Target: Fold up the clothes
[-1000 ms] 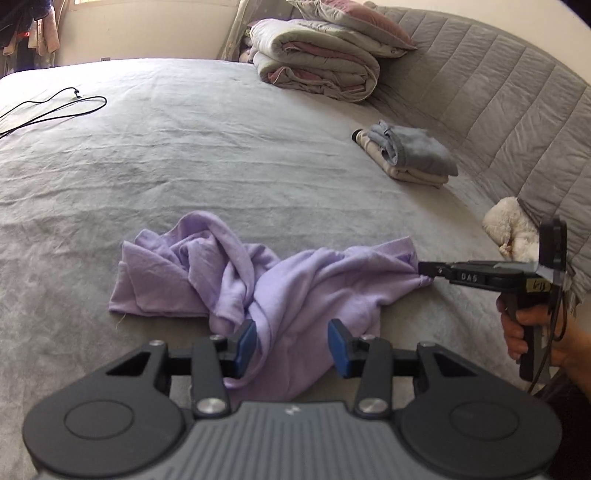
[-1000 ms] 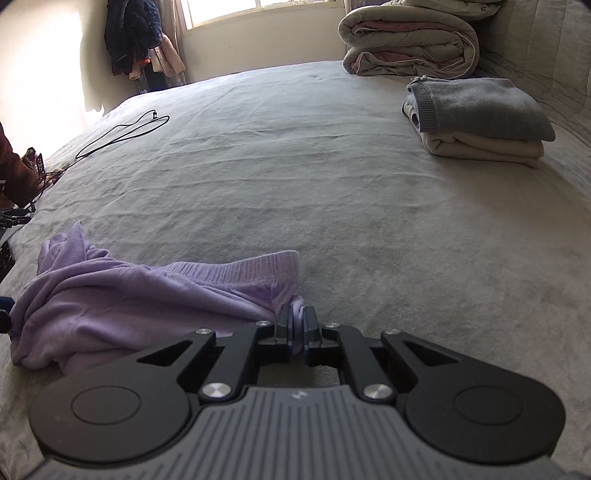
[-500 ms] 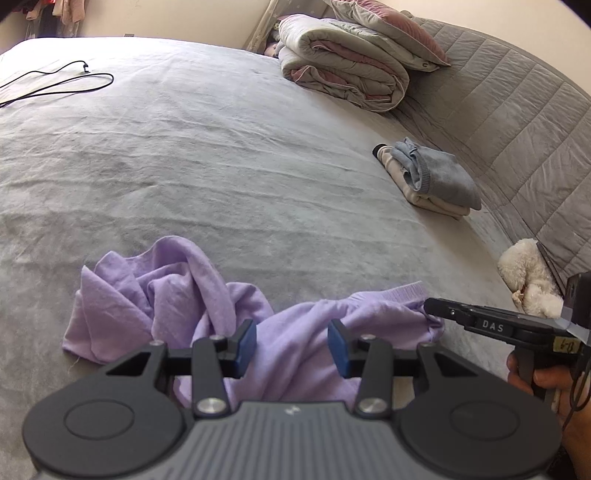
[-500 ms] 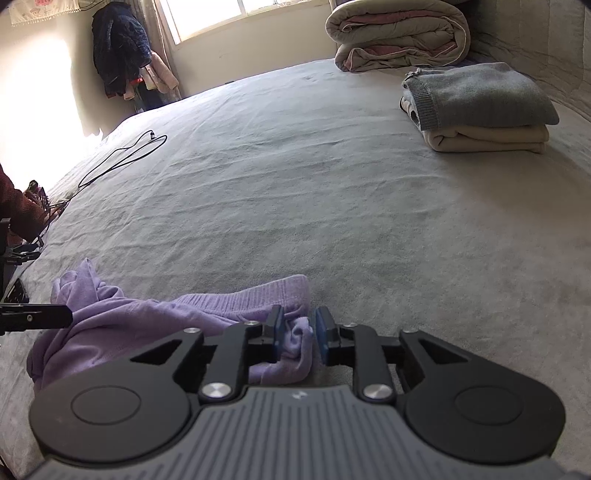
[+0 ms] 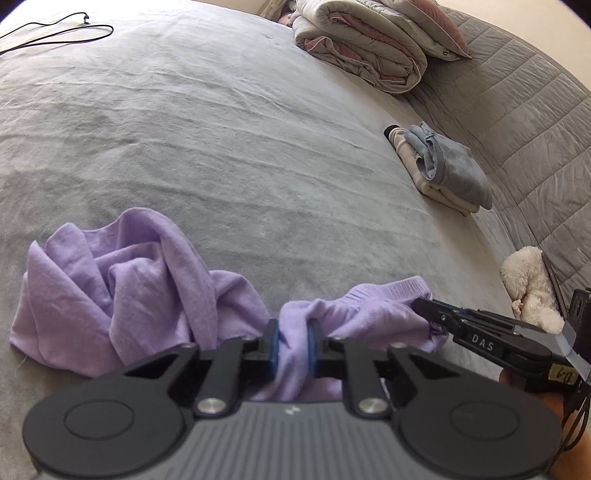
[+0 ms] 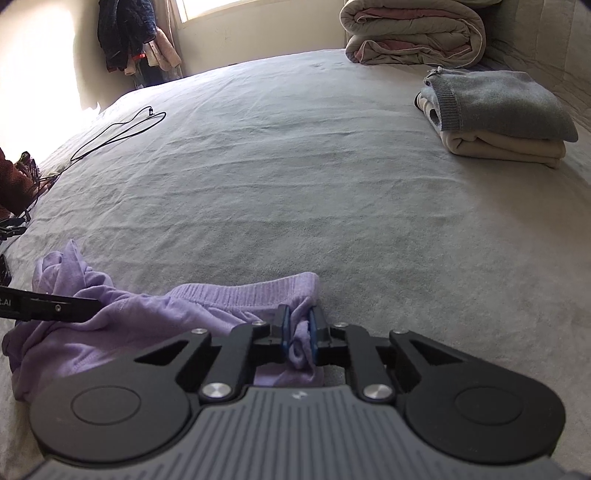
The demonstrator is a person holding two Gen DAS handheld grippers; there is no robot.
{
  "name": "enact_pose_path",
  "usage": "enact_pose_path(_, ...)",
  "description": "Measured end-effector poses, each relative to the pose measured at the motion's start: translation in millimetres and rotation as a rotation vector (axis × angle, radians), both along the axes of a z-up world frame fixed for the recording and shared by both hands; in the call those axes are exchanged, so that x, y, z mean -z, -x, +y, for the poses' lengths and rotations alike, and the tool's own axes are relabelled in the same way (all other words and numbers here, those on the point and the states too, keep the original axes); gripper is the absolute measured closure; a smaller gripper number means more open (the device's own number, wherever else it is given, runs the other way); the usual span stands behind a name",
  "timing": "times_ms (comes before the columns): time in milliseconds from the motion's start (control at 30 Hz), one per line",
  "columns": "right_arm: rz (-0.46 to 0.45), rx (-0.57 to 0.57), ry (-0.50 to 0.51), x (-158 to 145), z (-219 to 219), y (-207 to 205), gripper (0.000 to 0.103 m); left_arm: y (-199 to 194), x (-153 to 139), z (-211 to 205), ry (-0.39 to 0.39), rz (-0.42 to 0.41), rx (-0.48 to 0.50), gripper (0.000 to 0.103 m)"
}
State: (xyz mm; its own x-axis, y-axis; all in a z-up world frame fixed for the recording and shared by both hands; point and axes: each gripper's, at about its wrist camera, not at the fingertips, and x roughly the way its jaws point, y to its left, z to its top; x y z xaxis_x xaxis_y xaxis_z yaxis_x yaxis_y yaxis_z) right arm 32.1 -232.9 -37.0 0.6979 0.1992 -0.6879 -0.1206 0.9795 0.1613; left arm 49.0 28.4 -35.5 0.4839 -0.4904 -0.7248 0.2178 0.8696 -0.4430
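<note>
- A lilac garment [image 5: 122,291] lies crumpled on a grey bed [image 5: 221,147], near its front edge, one part bunched in loose folds to the left and a ribbed hem running to the right.
- The left hand-held gripper [image 5: 291,347] is closing its jaws on a gathered fold in the middle of the garment; the blue pads [image 5: 274,347] press the cloth from both sides.
- The right hand-held gripper [image 6: 297,334] is likewise closing, with the hem's corner pinched between its pads [image 6: 284,332].
- In the left wrist view the right hand-held gripper enters from the right, its tips at the hem's far end; a hand [image 5: 554,402] grips its handle.
- Well apart from the garment, toward the quilted headboard [image 5: 517,110], sits a folded stack [image 5: 443,173]: a grey-blue piece on top of a cream one.
- A rolled duvet [image 5: 362,40] rests at the head of the bed, a pillow on top of it.
- A cream plush toy [image 5: 528,284] lies by the headboard, near the right hand-held gripper.
- A black cable [image 6: 118,133] trails across the far left of the bed.
- Dark clothes [image 6: 125,33] hang in the corner beside a bright window.
</note>
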Motion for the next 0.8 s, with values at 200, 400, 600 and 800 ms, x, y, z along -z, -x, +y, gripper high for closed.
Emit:
enact_pose_path(200,-0.138,0.001,0.045,-26,21,-10,0.096,-5,-22,20,0.050,-0.108,-0.089,0.095)
enact_pose_path(400,-0.211,-0.010,0.031,-52,54,-42,0.096,-12,-38,53,0.063,-0.208,-0.255,0.095)
enact_pose_path(600,-0.243,-0.067,0.007,-66,104,-80,0.096,-16,-45,92,0.020,-0.259,-0.430,0.095)
enact_pose_path(800,-0.257,-0.131,0.003,-70,151,-105,0.096,-17,-44,131,0.043,-0.253,-0.589,0.095)
